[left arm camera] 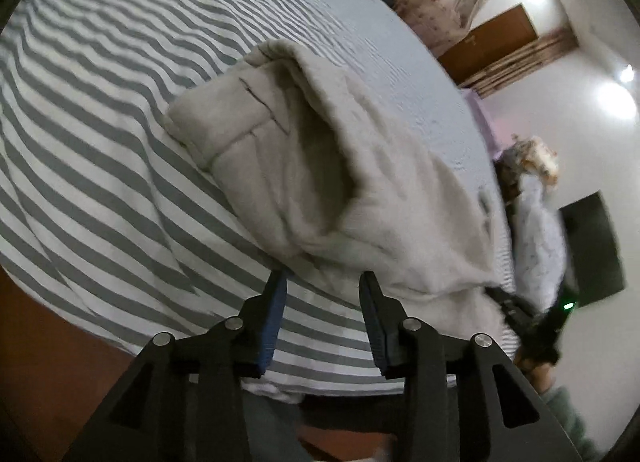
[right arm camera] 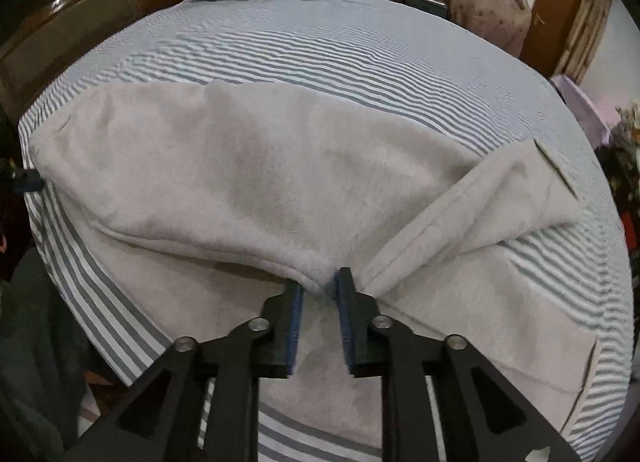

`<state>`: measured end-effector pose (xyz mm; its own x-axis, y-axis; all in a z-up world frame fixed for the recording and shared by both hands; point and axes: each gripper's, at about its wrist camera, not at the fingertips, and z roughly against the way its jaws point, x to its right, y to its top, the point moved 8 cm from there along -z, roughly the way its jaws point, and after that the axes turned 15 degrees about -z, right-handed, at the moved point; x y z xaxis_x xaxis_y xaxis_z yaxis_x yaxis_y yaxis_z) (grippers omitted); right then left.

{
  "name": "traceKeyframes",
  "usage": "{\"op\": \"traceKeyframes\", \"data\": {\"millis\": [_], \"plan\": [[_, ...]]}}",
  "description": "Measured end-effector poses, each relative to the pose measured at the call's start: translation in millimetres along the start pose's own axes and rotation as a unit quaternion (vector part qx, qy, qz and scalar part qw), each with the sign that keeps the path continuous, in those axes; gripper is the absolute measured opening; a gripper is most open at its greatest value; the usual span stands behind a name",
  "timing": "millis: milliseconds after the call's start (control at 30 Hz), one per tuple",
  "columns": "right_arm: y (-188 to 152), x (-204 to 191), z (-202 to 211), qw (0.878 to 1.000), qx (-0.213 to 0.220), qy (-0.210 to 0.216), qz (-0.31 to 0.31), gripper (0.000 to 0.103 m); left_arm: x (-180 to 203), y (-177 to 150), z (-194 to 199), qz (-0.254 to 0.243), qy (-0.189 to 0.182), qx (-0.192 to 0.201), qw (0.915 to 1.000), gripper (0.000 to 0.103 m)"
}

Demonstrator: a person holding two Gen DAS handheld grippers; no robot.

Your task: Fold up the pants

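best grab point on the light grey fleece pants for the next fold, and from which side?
Probably the folded edge of the light grey fleece pants nearest the bed's front. It bunches into a raised ridge just ahead of the right gripper, so approach low from the front edge of the striped bedsheet.

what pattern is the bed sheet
Grey and white stripes on the sheet; clearest in the left wrist view.

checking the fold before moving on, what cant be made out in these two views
- Left wrist view: the pants are motion-blurred; the near hem is hidden behind the left gripper.
- Right wrist view: the cloth edge lies between the right gripper fingers; pad contact is unclear.
- Right wrist view: the pants' near edge is hidden by the gripper body.
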<state>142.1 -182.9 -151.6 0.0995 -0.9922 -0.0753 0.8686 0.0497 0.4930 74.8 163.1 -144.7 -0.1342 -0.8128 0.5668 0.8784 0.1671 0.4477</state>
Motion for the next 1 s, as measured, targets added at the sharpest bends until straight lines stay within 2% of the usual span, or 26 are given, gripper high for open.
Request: {"op": "traceKeyframes", "data": {"millis": [100, 167, 267, 400, 467, 567, 700, 833, 867, 967, 1000], "plan": [[-8, -1, 4, 1.0, 0.0, 0.01, -0.019, 0.046, 15, 2, 2, 0.02, -0.038, 0.022, 0.9988, 0.055], [-14, -2, 9, 1.0, 0.006, 0.013, -0.026, 0.045, 18, 5, -1, 0.027, -0.046, 0.027, 0.9982, 0.059], [-29, 1, 14, 0.999, 0.001, 0.023, -0.047, 0.045, 13, 6, -11, 0.049, -0.041, 0.024, 0.9977, 0.059], [-35, 13, 20, 0.991, -0.014, 0.063, -0.114, 0.047, 12, 13, -15, 0.083, -0.053, 0.041, 0.9943, 0.059], [-34, 19, 22, 0.985, -0.017, 0.079, -0.152, 0.048, 12, 19, -13, 0.083, -0.046, 0.046, 0.9945, 0.059], [-26, 29, 18, 0.975, -0.024, 0.079, -0.207, 0.05, 12, 25, -17, 0.081, -0.036, 0.043, 0.9951, 0.059], [-7, 40, 6, 0.954, -0.024, 0.085, -0.287, 0.051, 6, 25, -20, 0.099, -0.038, 0.047, 0.9933, 0.059], [16, 51, -13, 0.947, -0.025, 0.046, -0.317, 0.051, 2, 27, -22, 0.107, -0.033, 0.047, 0.9926, 0.057], [20, 55, -22, 0.946, -0.027, 0.024, -0.321, 0.051, 1, 28, -22, 0.107, -0.03, 0.045, 0.9928, 0.054], [27, 60, -42, 0.947, -0.043, -0.003, -0.319, 0.05, -8, 32, -19, 0.107, -0.019, 0.042, 0.9932, 0.041], [29, 61, -48, 0.948, -0.05, -0.007, -0.315, 0.043, -10, 33, -18, 0.11, -0.018, 0.041, 0.993, 0.038]]}}
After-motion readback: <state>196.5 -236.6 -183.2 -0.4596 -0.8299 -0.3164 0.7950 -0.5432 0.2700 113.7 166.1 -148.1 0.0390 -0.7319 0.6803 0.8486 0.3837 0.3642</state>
